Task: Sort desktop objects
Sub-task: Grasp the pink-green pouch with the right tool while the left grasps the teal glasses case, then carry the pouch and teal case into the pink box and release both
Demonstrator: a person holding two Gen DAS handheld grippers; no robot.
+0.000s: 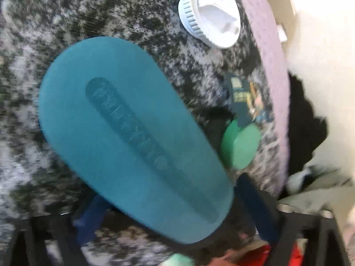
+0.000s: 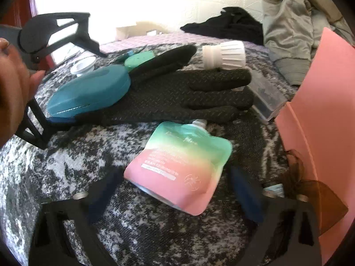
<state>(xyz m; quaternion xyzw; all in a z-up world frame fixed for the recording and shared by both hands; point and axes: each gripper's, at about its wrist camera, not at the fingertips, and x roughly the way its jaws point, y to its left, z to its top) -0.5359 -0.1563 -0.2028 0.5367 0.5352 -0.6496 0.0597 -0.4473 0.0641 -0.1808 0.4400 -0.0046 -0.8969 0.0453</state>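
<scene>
Teal plastic case [image 1: 133, 137] lies on the mottled grey-and-white surface [image 1: 44, 44], between the spread fingers of the left tongs [image 1: 175, 206], with one end on a black glove [image 2: 177, 97]; whether the pads press it cannot be told. Right tongs [image 2: 177, 192] stand spread around a pink-and-green pouch [image 2: 179, 168] lying flat, pads apart from it. A white ribbed cap [image 1: 208, 15] and a green lid [image 1: 240, 146] lie near the case.

Teal oval case [image 1: 133, 137] between blue fingers [image 1: 255, 208]
</scene>
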